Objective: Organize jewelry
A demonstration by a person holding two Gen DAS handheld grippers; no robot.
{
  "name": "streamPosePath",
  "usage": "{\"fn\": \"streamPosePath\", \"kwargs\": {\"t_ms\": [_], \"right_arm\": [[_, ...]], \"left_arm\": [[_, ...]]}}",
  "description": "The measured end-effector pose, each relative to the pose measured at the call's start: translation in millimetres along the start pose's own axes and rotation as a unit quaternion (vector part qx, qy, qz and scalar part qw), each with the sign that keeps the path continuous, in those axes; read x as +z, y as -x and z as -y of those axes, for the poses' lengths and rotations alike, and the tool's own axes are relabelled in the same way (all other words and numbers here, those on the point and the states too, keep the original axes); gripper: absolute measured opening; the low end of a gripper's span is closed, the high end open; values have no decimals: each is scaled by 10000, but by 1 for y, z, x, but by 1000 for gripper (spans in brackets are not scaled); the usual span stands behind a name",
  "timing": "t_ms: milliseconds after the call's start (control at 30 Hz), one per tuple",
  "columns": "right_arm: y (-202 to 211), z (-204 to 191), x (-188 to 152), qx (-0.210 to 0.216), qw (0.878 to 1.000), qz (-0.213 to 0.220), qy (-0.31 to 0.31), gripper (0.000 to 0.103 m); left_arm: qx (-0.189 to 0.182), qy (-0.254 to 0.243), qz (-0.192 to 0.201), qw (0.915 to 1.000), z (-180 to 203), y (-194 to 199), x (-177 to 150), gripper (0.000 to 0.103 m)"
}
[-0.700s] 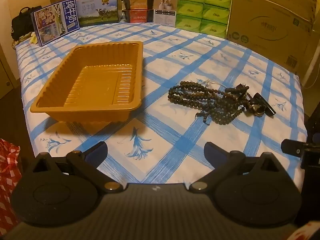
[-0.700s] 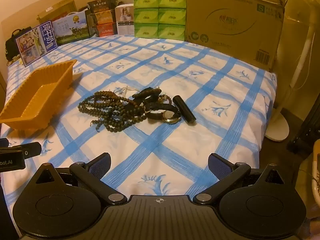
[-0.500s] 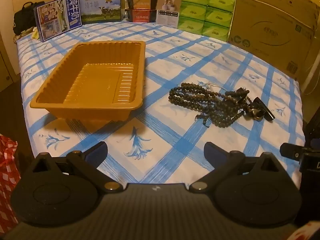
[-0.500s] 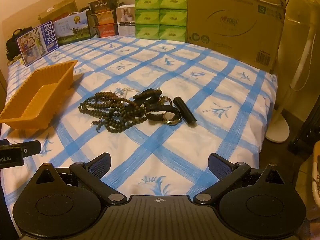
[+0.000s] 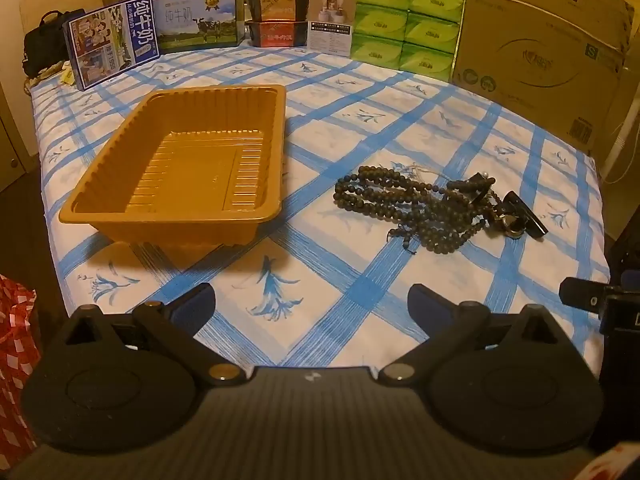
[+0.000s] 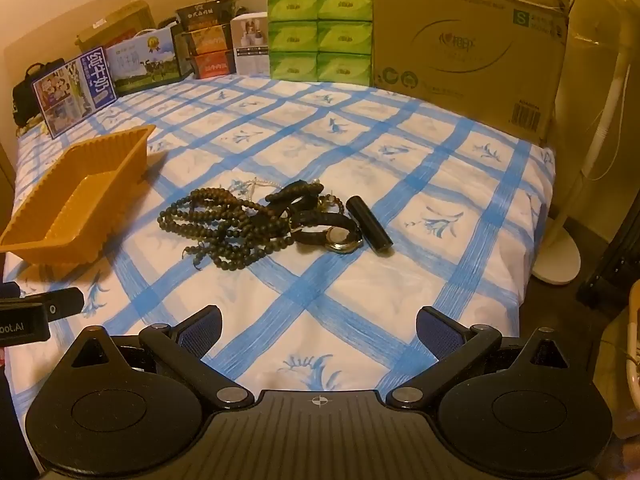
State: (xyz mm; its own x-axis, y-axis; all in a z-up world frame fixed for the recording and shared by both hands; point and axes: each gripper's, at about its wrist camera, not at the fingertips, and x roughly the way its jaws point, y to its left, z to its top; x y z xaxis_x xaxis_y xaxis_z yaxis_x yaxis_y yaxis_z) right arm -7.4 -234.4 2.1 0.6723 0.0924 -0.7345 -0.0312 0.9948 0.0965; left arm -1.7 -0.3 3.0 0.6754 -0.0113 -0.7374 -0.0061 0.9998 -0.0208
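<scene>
Nothing is in the tray [image 5: 276,128] yet, so the step in hand looks like a first pick. It would be wise to take 1 piece at a time from the edge of the tangle, since the beads [image 6: 224,224] overlap the watch [image 6: 340,238]. Both the left gripper [image 5: 312,300] and right gripper [image 6: 318,324] are spread wide and empty; the pile lies far of both, the tray to its left.

Blue-checked white cloth [image 6: 360,152] covered the table, cardboard box [image 6: 468,44] at 1 o'clock, green tissue packs [image 6: 320,36] at 12, milk cartons [image 5: 112,50] at 11, white fan stand [image 6: 560,256] at 3, warm dim light
</scene>
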Motion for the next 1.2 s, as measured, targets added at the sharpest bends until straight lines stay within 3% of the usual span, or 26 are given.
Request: {"fn": "streamPosePath", "kwargs": {"t_ms": [1200], "right_arm": [[0,3,3,44,10000,19,-41,102]], "left_arm": [[-134,-38,-16,9999,8,0,2,102]]}}
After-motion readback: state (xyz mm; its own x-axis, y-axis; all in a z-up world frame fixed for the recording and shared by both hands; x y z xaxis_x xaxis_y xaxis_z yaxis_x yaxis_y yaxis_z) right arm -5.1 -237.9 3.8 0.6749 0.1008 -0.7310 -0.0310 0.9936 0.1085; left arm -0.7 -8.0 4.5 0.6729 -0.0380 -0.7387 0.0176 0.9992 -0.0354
